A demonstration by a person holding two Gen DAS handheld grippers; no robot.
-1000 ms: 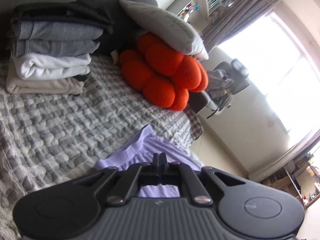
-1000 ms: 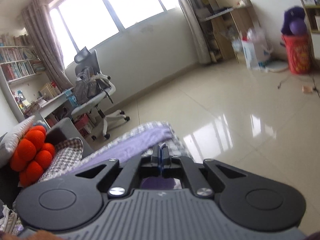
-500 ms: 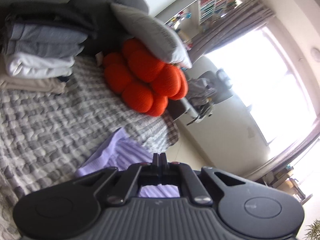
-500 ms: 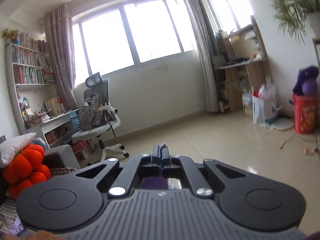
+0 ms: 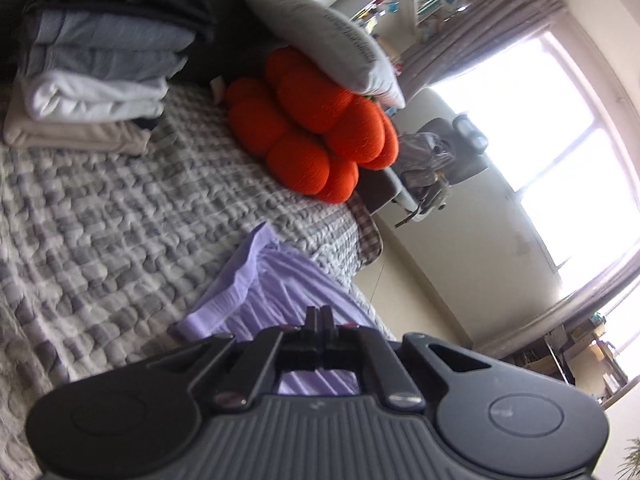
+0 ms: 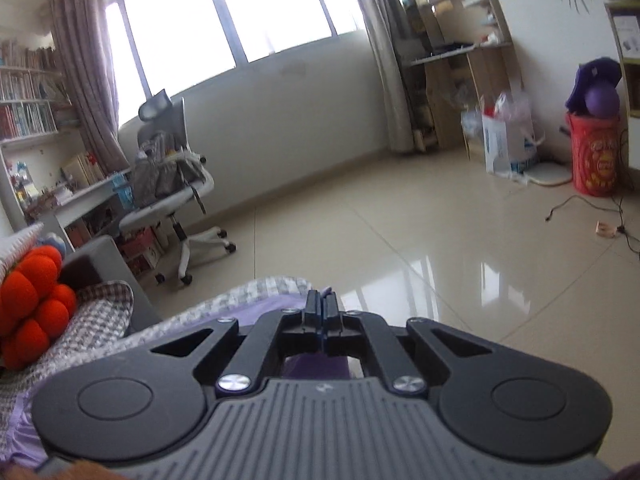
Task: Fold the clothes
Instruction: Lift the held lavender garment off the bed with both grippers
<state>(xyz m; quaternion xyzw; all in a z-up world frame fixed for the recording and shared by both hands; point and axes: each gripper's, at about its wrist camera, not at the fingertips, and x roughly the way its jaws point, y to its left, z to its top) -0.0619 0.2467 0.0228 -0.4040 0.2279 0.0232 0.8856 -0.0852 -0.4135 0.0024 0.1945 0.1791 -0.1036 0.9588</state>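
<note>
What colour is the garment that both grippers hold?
Lilac garment, clearest in the left wrist view.

Little here can be read. The grey pillow (image 5: 320, 36) on top of the orange cushion (image 5: 316, 136) carries a line of dark script along its face, too blurred to make out, and the red bucket (image 6: 594, 156) by the far wall bears a round yellow emblem with unreadable characters (possibly Chinese). The white bag (image 6: 506, 144) nearby has blue print, also illegible, as are the book spines on the shelves (image 6: 24, 112).
</note>
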